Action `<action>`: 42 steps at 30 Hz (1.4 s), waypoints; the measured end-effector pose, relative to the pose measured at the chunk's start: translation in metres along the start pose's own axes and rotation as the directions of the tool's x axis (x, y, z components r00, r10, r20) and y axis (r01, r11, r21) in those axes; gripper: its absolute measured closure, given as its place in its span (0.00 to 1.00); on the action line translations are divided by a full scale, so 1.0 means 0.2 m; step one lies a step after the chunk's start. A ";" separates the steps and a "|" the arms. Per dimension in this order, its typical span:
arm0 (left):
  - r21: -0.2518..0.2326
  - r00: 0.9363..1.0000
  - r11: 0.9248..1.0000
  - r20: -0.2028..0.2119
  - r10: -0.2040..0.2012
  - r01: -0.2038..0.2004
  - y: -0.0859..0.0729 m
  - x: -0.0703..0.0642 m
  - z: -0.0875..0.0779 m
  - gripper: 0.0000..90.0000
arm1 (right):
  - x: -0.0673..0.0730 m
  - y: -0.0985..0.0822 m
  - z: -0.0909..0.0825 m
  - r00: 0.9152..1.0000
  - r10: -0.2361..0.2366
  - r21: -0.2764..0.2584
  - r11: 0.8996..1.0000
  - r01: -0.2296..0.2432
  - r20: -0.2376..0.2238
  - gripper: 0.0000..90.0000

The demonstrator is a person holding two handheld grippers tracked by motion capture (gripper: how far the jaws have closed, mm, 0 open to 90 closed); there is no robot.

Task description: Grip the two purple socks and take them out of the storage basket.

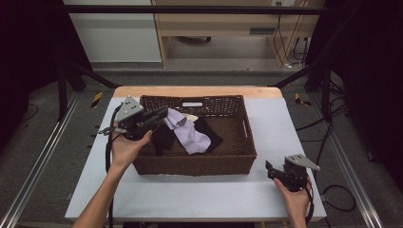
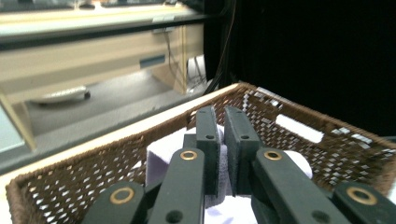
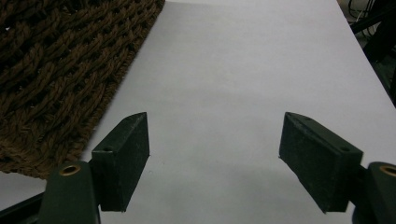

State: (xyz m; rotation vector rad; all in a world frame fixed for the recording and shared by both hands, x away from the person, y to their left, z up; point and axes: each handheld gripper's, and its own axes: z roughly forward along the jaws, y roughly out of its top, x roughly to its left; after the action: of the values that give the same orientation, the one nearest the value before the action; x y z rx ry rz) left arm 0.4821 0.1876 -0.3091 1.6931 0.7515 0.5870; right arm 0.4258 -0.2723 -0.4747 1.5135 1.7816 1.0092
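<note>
A: Where do we have the left tool (image 1: 160, 114) right now?

B: We hold it over the left end of the wicker basket (image 1: 237, 159), jaws pointing toward three o'clock in the high view. They are clamped nearly together on the lavender sock (image 1: 189, 134); in the left gripper view a fold of pale fabric sits pinched between the two black pads (image 2: 208, 135).

A: And the rest of the sock?

B: It drapes from the tool down toward five o'clock, its lower end resting inside the basket on a black garment (image 1: 209, 134). Another dark piece (image 1: 162, 137) lies just below the tool, at its six o'clock.

A: What about our right tool (image 1: 272, 170)?

B: It rests low over the table (image 1: 199, 194), at the basket's four o'clock, just beside the near right corner but not touching it. In the right gripper view its jaws stand wide apart with only bare white surface between them, and the basket's woven wall is at ten o'clock.
</note>
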 end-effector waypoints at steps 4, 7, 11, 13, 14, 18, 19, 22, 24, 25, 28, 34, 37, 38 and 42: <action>-0.038 0.999 0.999 0.028 0.018 -0.016 0.04 -0.06 -0.10 0.94 | 0.00 0.00 0.00 1.000 -0.002 0.002 1.000 0.002 -0.001 0.27; -0.065 0.998 0.997 0.043 0.045 -0.042 0.05 -0.10 -0.16 0.94 | 0.00 0.00 0.00 1.000 -0.004 -0.002 1.000 0.004 0.000 0.27; -0.098 0.995 0.993 0.069 0.066 -0.059 0.04 -0.17 -0.24 0.94 | 0.00 0.00 -0.01 1.000 0.001 -0.003 1.000 -0.001 -0.002 0.28; -0.113 0.993 0.991 0.082 0.080 -0.070 0.03 -0.20 -0.28 0.94 | 0.00 0.00 -0.01 1.000 -0.001 -0.005 1.000 0.001 -0.002 0.28; -0.113 0.993 0.991 0.082 0.080 -0.070 0.03 -0.20 -0.28 0.94 | 0.00 0.00 -0.01 1.000 -0.001 -0.005 1.000 0.001 -0.002 0.28; -0.131 0.989 0.988 0.111 0.100 -0.085 -0.01 -0.27 -0.36 0.94 | 0.00 -0.01 -0.01 1.000 -0.003 -0.005 1.000 0.003 0.000 0.28; -0.133 0.988 0.988 0.119 0.100 -0.084 -0.02 -0.28 -0.37 0.94 | 0.00 -0.01 -0.01 1.000 -0.003 -0.005 1.000 0.003 0.000 0.28; -0.130 0.985 0.988 0.137 0.104 -0.086 -0.06 -0.32 -0.38 0.94 | 0.00 -0.01 -0.01 1.000 -0.004 -0.007 1.000 0.004 0.000 0.28; -0.124 0.982 0.989 0.158 0.102 -0.083 -0.08 -0.34 -0.38 0.94 | 0.01 -0.01 -0.01 1.000 -0.002 -0.007 1.000 0.002 -0.001 0.28; -0.124 0.982 0.989 0.158 0.102 -0.083 -0.08 -0.34 -0.38 0.94 | 0.01 -0.01 -0.01 1.000 -0.001 -0.006 1.000 0.001 0.000 0.28; -0.123 0.976 0.990 0.198 0.087 -0.064 -0.12 -0.37 -0.38 0.94 | 0.01 -0.01 -0.01 1.000 -0.002 -0.004 1.000 0.002 0.000 0.28; -0.115 0.960 0.992 0.271 0.074 -0.045 -0.16 -0.43 -0.36 0.94 | 0.01 -0.01 -0.01 1.000 -0.004 -0.004 1.000 0.004 -0.001 0.28; -0.107 0.957 0.993 0.279 0.075 -0.046 -0.19 -0.44 -0.35 0.94 | 0.01 -0.01 -0.02 1.000 -0.002 -0.002 1.000 0.002 -0.003 0.28; -0.101 0.955 0.994 0.287 0.070 -0.042 -0.20 -0.45 -0.35 0.94 | 0.01 -0.01 -0.02 1.000 0.000 -0.003 1.000 0.000 -0.002 0.28; -0.051 0.949 0.998 0.310 0.055 -0.041 -0.28 -0.46 -0.33 0.94 | 0.00 -0.01 -0.01 1.000 -0.001 -0.003 1.000 0.001 -0.001 0.28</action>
State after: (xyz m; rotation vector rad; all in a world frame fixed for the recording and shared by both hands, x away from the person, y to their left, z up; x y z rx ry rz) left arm 0.3641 0.1716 -0.3471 1.7146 0.4683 0.3532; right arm 0.4225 -0.2720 -0.4745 1.5100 1.7811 1.0120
